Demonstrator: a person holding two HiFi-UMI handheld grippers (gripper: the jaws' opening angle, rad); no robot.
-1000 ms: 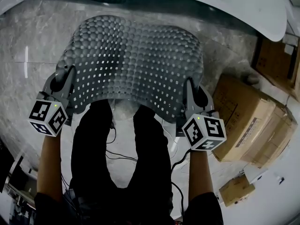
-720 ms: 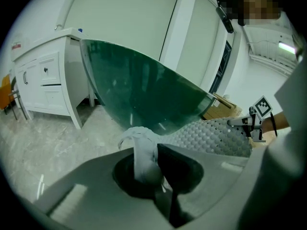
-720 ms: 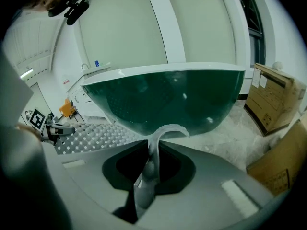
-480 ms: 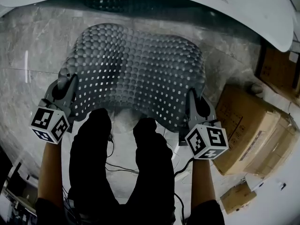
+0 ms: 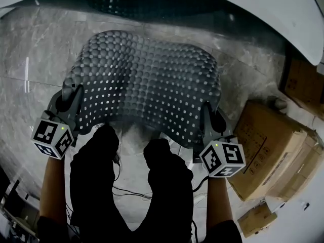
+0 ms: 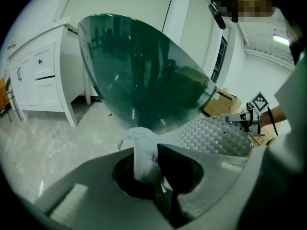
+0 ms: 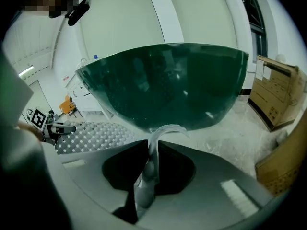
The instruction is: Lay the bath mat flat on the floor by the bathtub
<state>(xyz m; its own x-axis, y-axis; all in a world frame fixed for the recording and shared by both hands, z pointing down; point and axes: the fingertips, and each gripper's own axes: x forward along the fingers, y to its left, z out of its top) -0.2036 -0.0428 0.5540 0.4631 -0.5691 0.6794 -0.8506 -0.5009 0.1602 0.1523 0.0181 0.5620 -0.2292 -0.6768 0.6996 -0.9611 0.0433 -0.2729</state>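
Lower in the frame than a second ago, the bath mat (image 5: 147, 80) is held mid-frame over the marble floor (image 5: 35, 59), below the bathtub (image 5: 263, 9) at the top edge. The left gripper (image 5: 71, 94) and right gripper (image 5: 209, 111) each clamp a near corner.

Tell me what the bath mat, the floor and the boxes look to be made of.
Bath mat: probably soft rubber or plastic, greyish and partly translucent. It is studded with bumps and square holes, and it bows limply.
Floor: polished marble or marble-look tile, with grey veining and glossy reflections.
Boxes: plain cardboard, matt brown with folded edges.
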